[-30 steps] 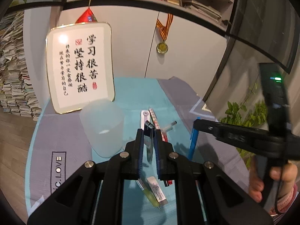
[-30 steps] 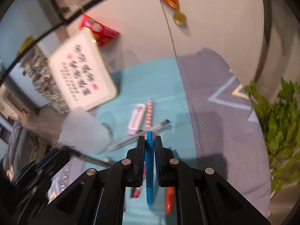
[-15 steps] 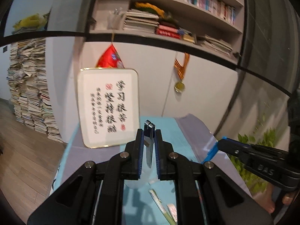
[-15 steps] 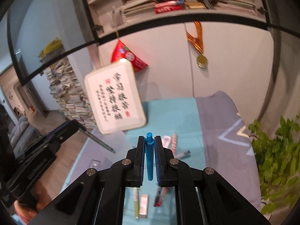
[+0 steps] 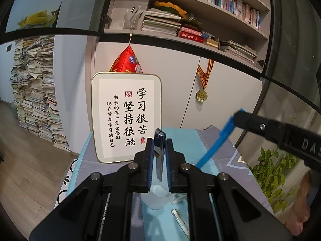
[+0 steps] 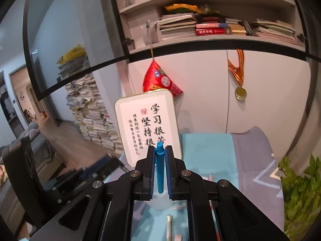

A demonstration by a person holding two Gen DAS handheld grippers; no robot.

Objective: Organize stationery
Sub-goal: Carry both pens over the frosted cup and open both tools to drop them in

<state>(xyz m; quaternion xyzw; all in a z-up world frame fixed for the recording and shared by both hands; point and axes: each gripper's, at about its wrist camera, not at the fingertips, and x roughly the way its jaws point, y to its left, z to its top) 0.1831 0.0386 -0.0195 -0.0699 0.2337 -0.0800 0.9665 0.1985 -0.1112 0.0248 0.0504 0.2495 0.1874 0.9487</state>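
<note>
My left gripper (image 5: 159, 146) is shut on a dark pen with a silver clip (image 5: 159, 156), held upright above a translucent white cup (image 5: 157, 197) on the table. At the right of the left wrist view, my right gripper (image 5: 237, 118) carries a blue pen (image 5: 215, 142) that slants down toward the cup. In the right wrist view, the right gripper (image 6: 160, 150) is shut on that blue pen (image 6: 160, 172), with the cup (image 6: 160, 202) just below its jaws. The left gripper (image 6: 112, 160) shows blurred at the left.
A framed calligraphy board (image 5: 126, 118) leans on the cabinet behind the cup. Loose pens (image 5: 179, 219) lie on the teal and grey table cloth (image 5: 188, 140). A green plant (image 5: 276, 168) stands at the right; stacked papers (image 5: 36, 100) stand on the floor at the left.
Both grippers rose off the table with their pens and tipped up, so shelves now fill the views. The cup has slid low under the jaws. The blue pen came closer to it.
</note>
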